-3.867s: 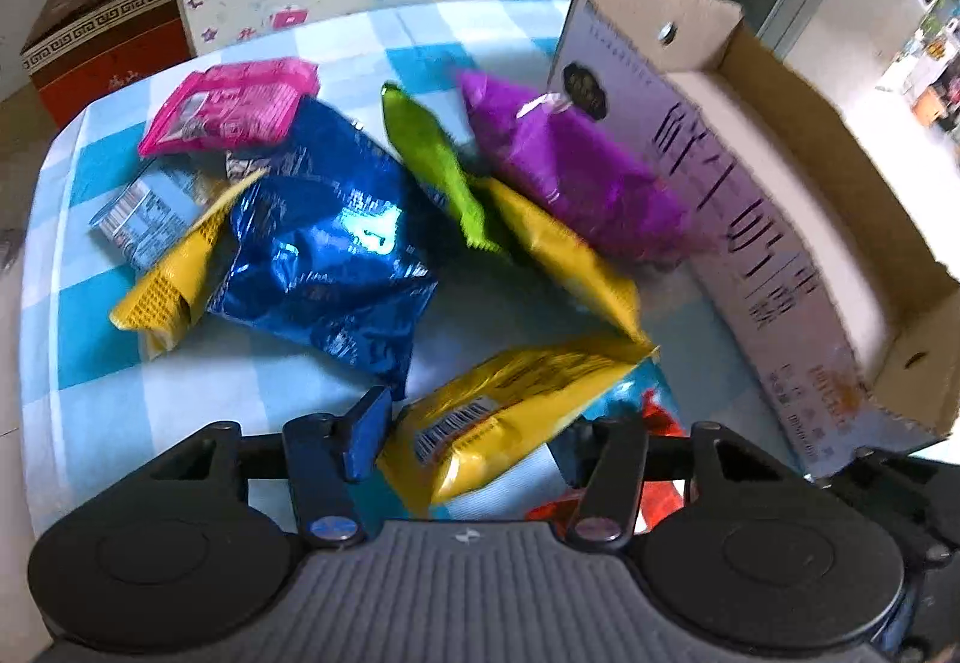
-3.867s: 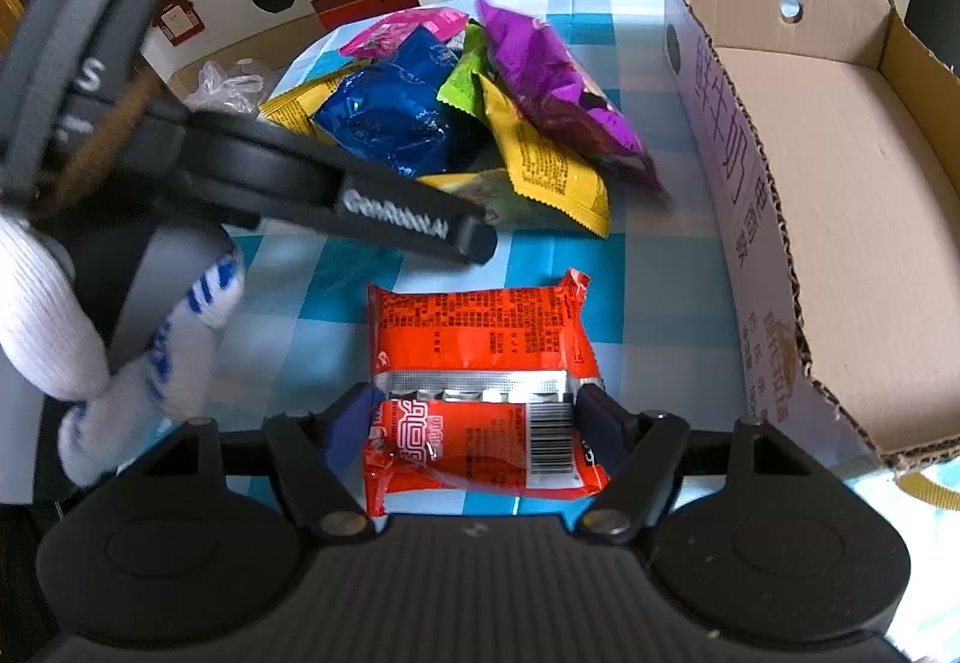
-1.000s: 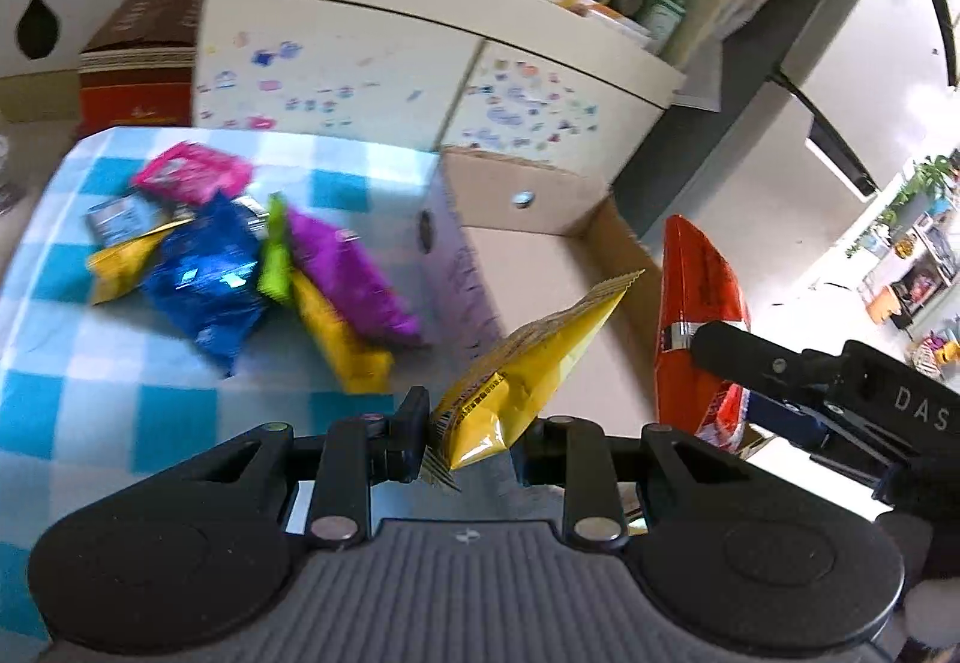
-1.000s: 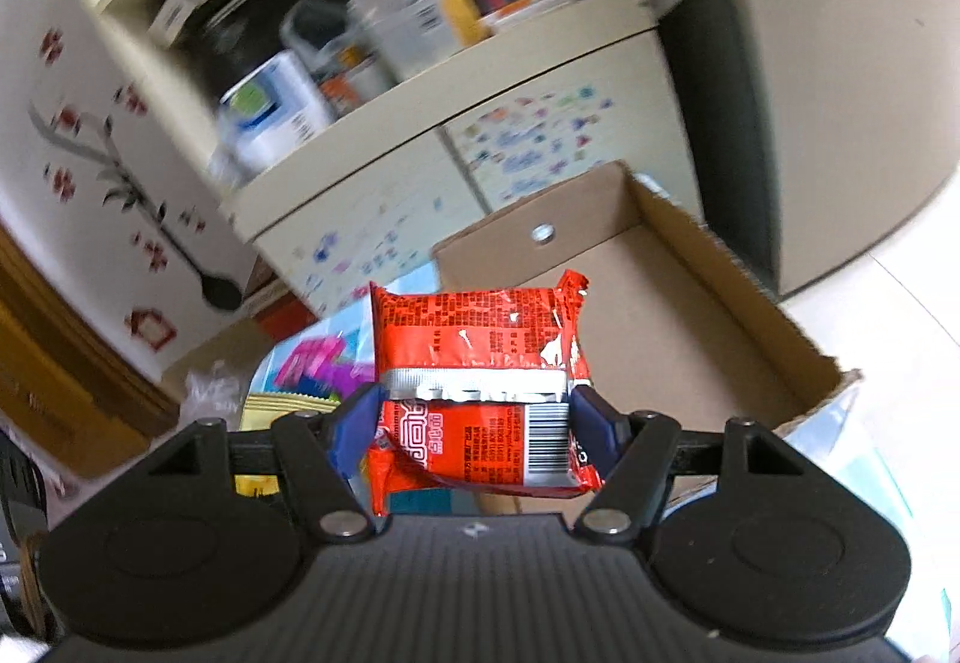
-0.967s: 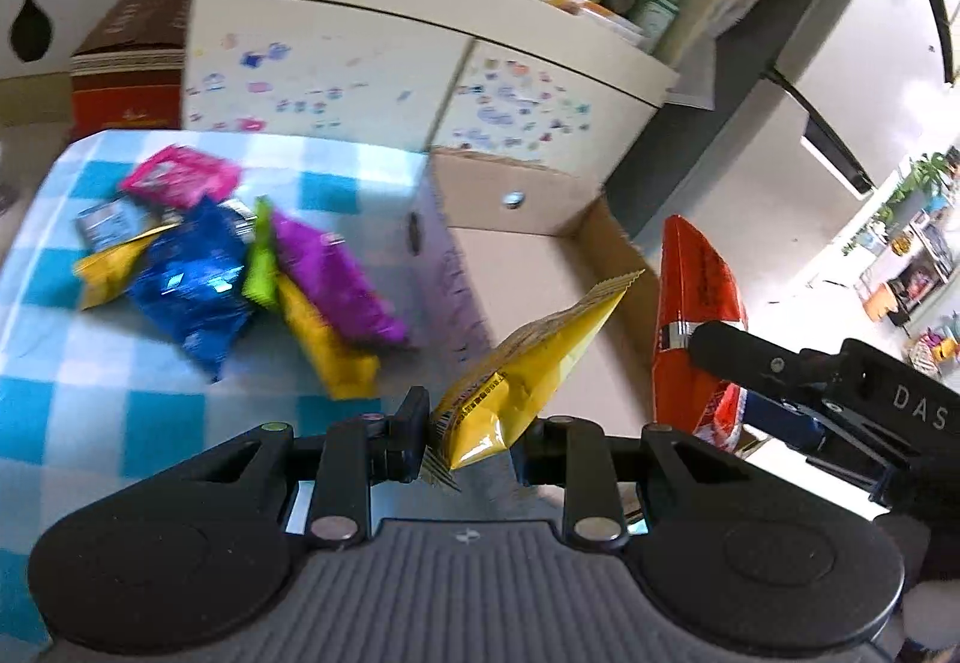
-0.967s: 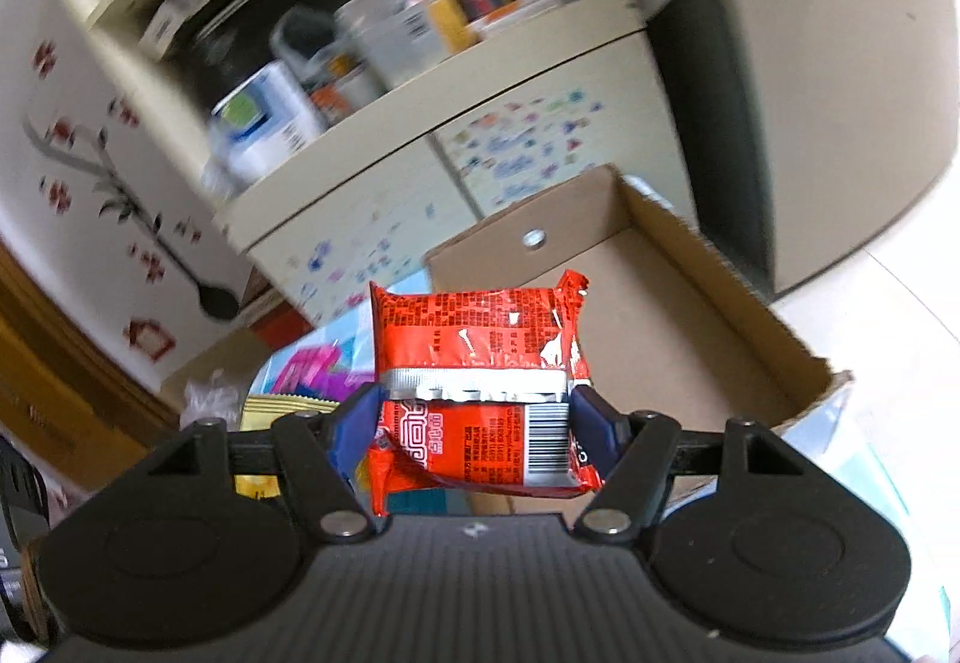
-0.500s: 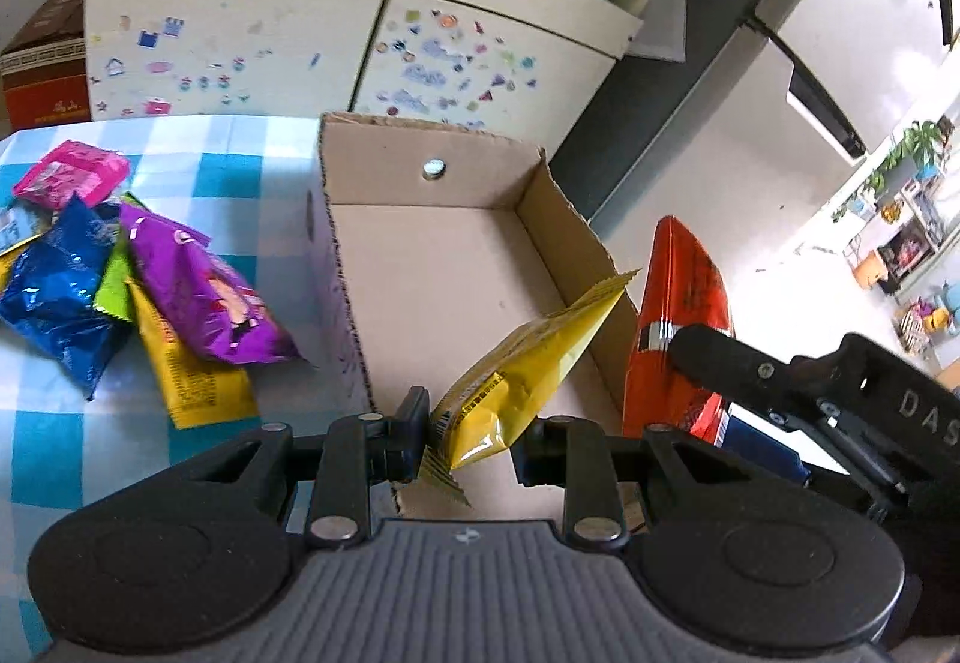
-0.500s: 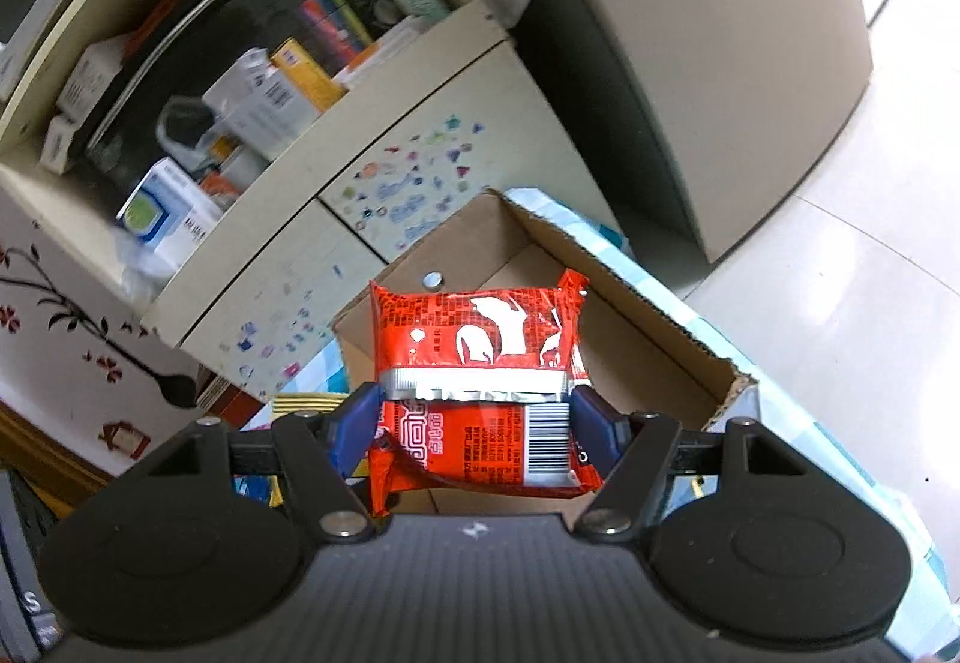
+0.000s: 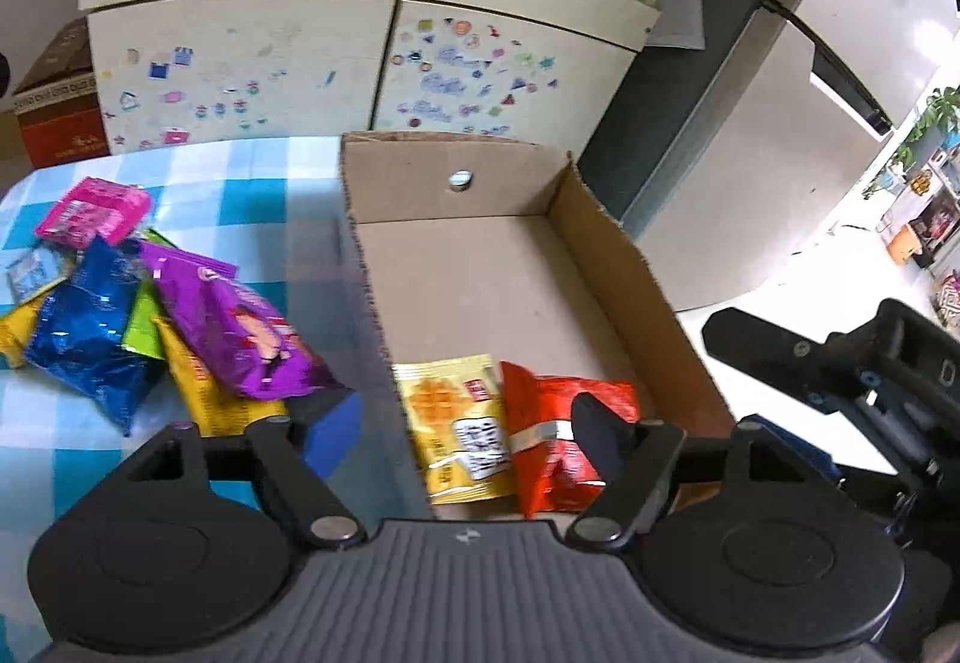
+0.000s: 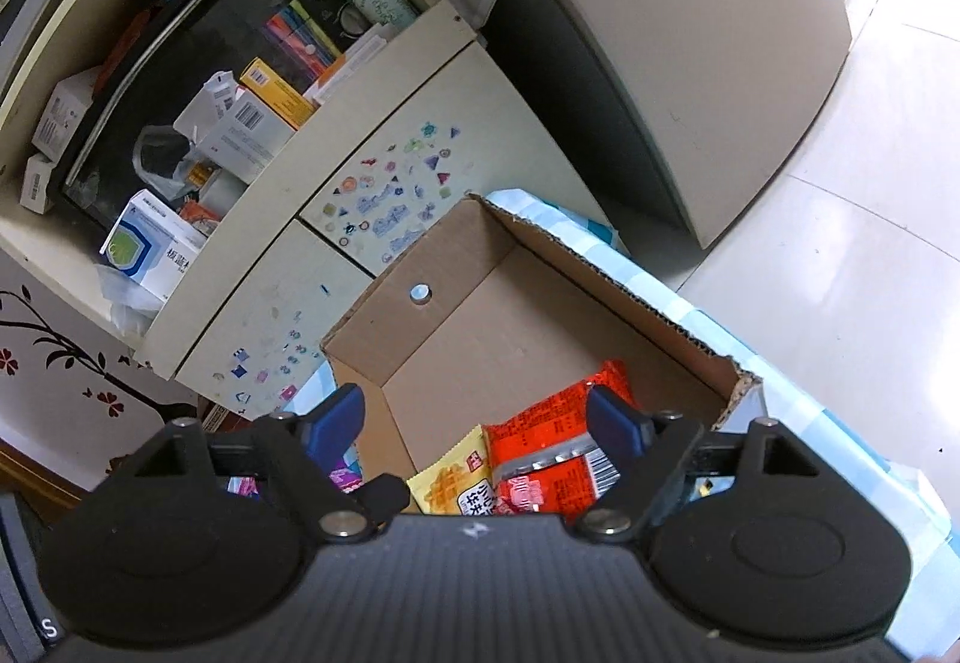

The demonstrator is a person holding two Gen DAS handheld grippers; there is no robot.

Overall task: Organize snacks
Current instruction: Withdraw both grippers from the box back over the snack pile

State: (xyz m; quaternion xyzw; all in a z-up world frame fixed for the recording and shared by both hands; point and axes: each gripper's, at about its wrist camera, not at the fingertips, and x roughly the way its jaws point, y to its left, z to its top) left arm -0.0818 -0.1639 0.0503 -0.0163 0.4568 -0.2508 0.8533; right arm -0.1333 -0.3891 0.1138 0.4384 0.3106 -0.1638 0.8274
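Both grippers above the open brown cardboard box (image 9: 606, 267), each with jaws spread wide and nothing between them: left gripper (image 9: 447, 417) over the box's near left wall, right gripper (image 10: 477, 417) over its near end. Down on the box floor at the near end, 2 packets side by side and touching: a yellow foil snack packet (image 9: 462, 429) lying flat with its label up, and an orange-red foil snack packet (image 9: 558, 435) just to its right, tilted a little against the right wall. Probably laid at the near end so that the far part of the floor stays free for more; far floor bare in both views. Box standing on the blue-and-white checked tablecloth (image 9: 252, 195), close beside the remaining heap, likely to keep each carry short. In that heap, to the left of the box: a purple foil bag (image 9: 240, 327) on top, a blue foil bag (image 9: 90, 339), a pink packet (image 9: 93, 210), a lime-green packet (image 9: 141, 324) and at least 2 more yellow packets (image 9: 210, 399), overlapping loosely. Task judged early, with 2 snacks boxed and most waiting outside. Next move likely back to the heap with jaws kept wide for the purple bag lying uppermost and nearest the box wall.
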